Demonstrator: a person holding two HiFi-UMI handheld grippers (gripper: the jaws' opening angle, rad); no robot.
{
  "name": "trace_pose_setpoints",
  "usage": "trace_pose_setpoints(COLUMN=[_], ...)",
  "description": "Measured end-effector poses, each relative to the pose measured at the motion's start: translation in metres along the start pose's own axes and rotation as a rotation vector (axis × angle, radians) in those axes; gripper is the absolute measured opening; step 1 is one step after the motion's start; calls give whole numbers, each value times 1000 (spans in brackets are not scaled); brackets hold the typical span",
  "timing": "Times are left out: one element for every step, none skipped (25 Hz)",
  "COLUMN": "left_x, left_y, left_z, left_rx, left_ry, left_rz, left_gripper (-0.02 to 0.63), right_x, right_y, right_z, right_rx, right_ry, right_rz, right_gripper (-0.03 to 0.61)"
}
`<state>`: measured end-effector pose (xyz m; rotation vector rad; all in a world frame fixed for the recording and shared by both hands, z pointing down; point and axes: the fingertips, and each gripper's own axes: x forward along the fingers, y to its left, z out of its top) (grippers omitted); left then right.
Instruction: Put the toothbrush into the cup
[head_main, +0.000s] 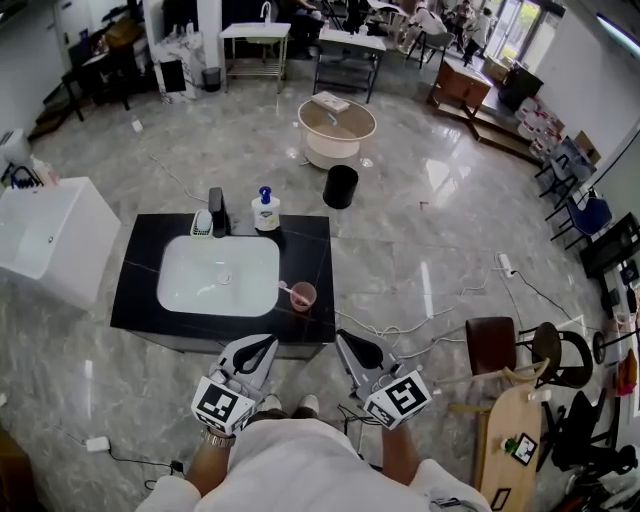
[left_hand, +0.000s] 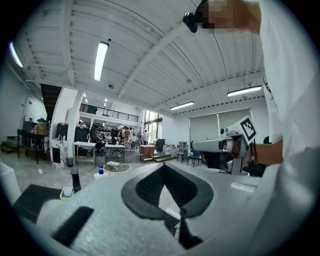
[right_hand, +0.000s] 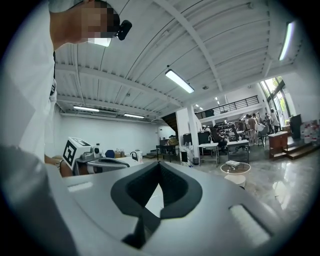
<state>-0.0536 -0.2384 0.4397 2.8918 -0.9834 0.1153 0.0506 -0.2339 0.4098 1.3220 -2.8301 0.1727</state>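
A pink cup (head_main: 303, 296) stands on the black countertop (head_main: 305, 240), just right of the white sink basin (head_main: 218, 274). A toothbrush (head_main: 289, 290) leans in the cup, its handle pointing left over the basin's rim. Both grippers are held close to my body, below the counter's near edge and pointing up and away from it. My left gripper (head_main: 267, 341) (left_hand: 164, 165) is shut with nothing in it. My right gripper (head_main: 343, 338) (right_hand: 159, 163) is also shut and holds nothing. Neither gripper view shows the cup.
Behind the basin stand a black faucet (head_main: 216, 211), a white soap bottle with a blue pump (head_main: 265, 210) and a small holder (head_main: 202, 223). A white tub (head_main: 50, 240) is at the left, a black bin (head_main: 341, 186) beyond the counter, a chair (head_main: 500, 345) and floor cables at the right.
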Motion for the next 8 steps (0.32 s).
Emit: trace_pose_setpoints(left_x=[0,-1,-1,-1,0,1,2,3], left_y=[0,-1,-1,-1,-2,-3,-5,-6], left_z=[1,2,3,3,4,4,5,5], left_rx=[1,2,2,4,6,8,9,11], left_ry=[-3,-6,-9,-9,-9,-7,-6,-5], left_rz=[0,-1,-1,-2,-4,-6,-8,-11], left_gripper=[-3,-3,-4,-3,-3,-3,-3,-3], right_x=[0,0,0,0,-1,-1,-2,-3], right_y=[1,3,3,4,4,4,4,4], right_z=[0,0,0,0,-1,-1,-1,-1], right_rx=[2,2,0,-3,-4,-5,-6,-8], right_ry=[-1,-2,-1,1,3,5,7,9], right_rz=[1,2,3,3,4,5,6,7], right_gripper=[11,11,11,11,11,11,11,11])
